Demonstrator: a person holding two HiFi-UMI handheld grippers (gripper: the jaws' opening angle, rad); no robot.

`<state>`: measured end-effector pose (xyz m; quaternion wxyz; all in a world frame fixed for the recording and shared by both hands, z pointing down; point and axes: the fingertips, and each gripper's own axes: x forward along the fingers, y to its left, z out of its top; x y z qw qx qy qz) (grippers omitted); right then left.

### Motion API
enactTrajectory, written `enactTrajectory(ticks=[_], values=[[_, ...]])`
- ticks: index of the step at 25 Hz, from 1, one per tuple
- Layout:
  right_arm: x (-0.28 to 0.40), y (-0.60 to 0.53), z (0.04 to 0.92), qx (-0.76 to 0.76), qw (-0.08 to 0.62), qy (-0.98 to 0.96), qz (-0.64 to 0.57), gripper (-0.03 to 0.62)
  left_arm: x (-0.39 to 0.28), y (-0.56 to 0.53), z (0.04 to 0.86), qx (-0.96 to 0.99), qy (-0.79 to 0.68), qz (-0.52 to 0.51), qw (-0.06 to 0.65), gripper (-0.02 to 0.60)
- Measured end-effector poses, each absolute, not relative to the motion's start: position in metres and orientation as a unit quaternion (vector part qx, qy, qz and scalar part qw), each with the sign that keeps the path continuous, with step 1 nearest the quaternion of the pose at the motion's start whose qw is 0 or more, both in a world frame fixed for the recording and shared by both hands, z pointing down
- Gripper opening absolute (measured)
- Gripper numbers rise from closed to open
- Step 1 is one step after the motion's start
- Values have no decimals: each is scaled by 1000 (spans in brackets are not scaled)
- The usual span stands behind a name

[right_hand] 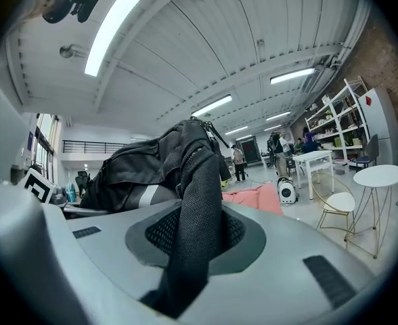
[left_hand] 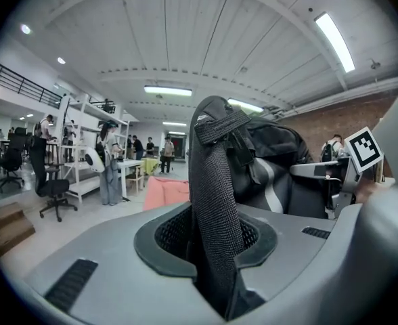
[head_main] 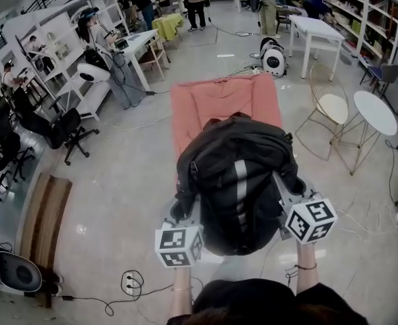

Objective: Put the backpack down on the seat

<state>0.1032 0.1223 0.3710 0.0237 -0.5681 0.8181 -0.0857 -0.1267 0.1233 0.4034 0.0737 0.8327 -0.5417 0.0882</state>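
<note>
While left hand-held gripper (left_hand: pixel 216 263) & right hand-held gripper (right_hand: pixel 185 256) each pinch a strap (left_hand: pixel 216 181), we hold backpack (head_main: pixel 236 181) above pink seat (head_main: pixel 206 100): lower evenly, w/o swing, centred on it.

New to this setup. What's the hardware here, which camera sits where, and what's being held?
There is no robot arm: a person holds a two-jaw tool in each hand. The head view comes from a camera on the person's head, looking steeply down. The left gripper and right gripper show near the bottom, each with a marker cube that is part of it. The other two views ride on the grippers and look along their own jaws. Together they carry a black backpack. The left gripper view shows its jaws closed on a strap, and the right gripper view shows the same on the other strap. Ahead is a pink seat. The backpack overlaps its near end, but I cannot tell whether it touches.
</note>
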Motion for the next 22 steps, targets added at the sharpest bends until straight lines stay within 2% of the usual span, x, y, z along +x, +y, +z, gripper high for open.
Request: enactTrajectory(ticks=[22], values=[[95, -39, 393, -589, 24, 800, -116, 83, -133, -45, 426, 841, -521, 108, 98, 101]])
